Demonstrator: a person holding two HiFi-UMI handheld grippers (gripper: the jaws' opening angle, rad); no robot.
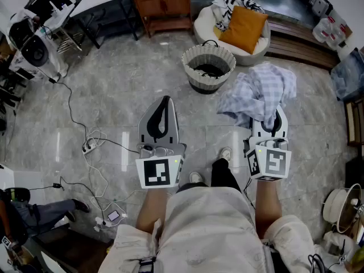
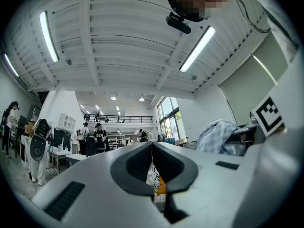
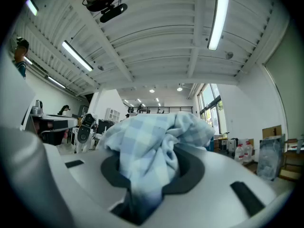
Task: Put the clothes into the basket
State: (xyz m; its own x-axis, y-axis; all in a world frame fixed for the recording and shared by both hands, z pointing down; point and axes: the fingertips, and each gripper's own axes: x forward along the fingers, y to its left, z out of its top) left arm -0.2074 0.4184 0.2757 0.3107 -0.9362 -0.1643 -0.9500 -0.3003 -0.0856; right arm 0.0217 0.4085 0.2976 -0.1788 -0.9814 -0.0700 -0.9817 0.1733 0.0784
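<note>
One checked cloth sits clamped in my right tongs; basket lies up-left (left tongs closed, empty).

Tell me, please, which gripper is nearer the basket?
Left. In the head view the left gripper is below-left of the basket; the right gripper, gripping the checked cloth, is farther, below-right.

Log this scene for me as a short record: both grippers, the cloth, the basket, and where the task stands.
left gripper: shut, nothing between its jaws
right gripper: shut on the checked cloth
checked cloth: blue and white, bunched, draped over the jaws, off the floor
basket: on the floor ahead, left of the cloth in the head view; something dark inside
task status: cloth not yet in the basket
</note>
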